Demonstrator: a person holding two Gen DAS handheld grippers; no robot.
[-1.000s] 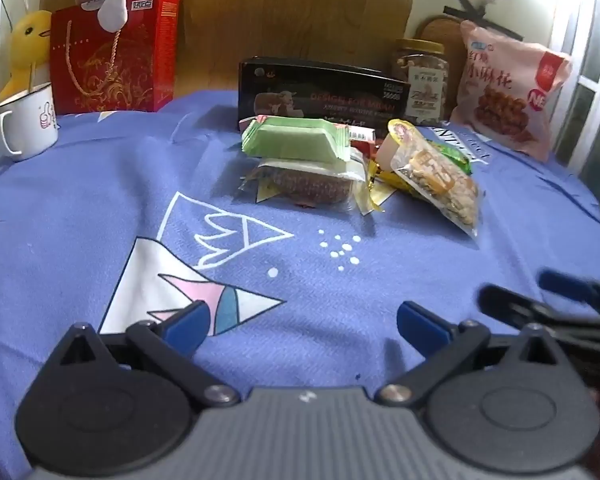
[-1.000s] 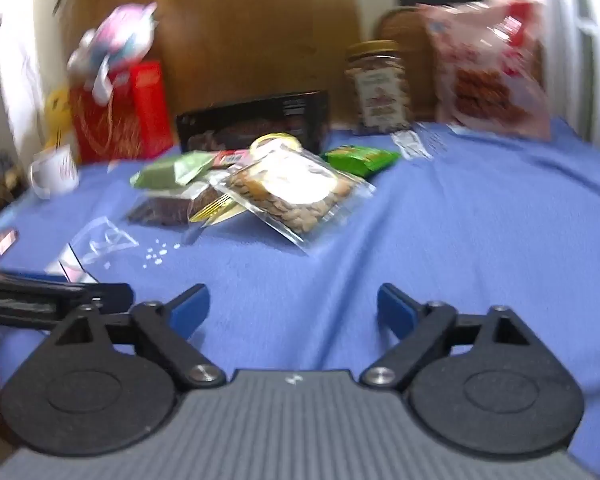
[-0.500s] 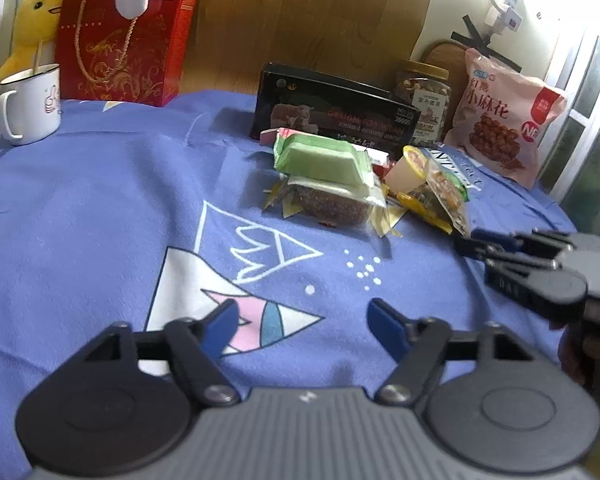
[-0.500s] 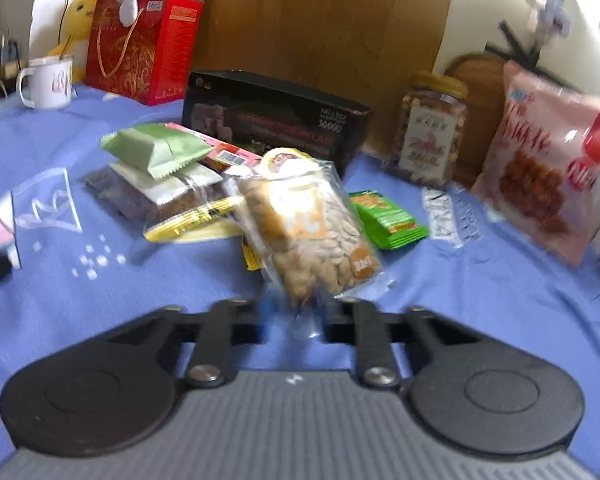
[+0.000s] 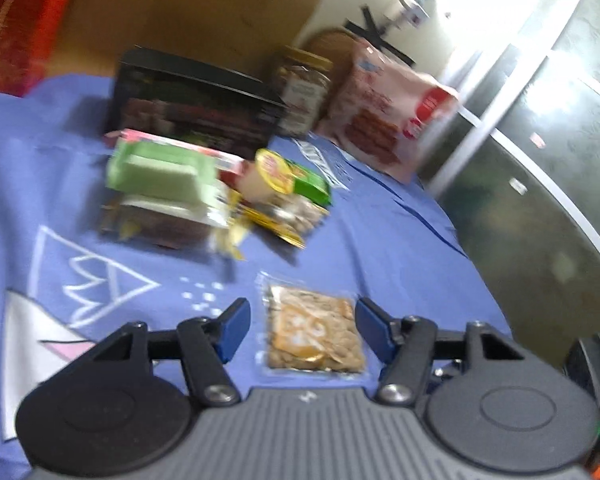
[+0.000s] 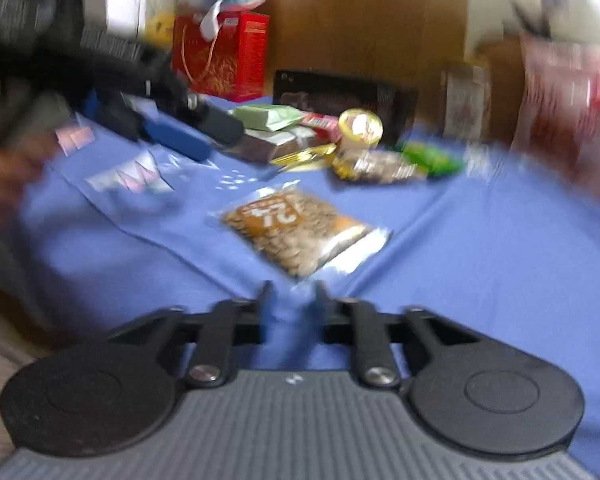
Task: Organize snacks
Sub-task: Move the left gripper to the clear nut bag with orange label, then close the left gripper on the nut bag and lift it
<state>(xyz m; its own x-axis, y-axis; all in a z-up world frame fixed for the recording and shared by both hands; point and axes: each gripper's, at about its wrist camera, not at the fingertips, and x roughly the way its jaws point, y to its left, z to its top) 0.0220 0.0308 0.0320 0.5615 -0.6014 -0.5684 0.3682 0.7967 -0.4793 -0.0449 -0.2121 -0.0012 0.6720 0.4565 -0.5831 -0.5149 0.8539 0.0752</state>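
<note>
Blue tablecloth (image 5: pixel 380 220) with white triangle print, pale green wafer pack (image 5: pixel 160 172), black box (image 5: pixel 192 108), blue-padded fingers (image 5: pixel 236 328)

Glossy clear plastic seed packet (image 5: pixel 314 330) on matt cloth (image 5: pixel 380 240).

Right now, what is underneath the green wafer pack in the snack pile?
The green wafer pack lies on a clear-wrapped dark brown snack, with a pink-edged box partly beneath its back. What lies under the brown snack is covered, and blur hides the labels.
</note>
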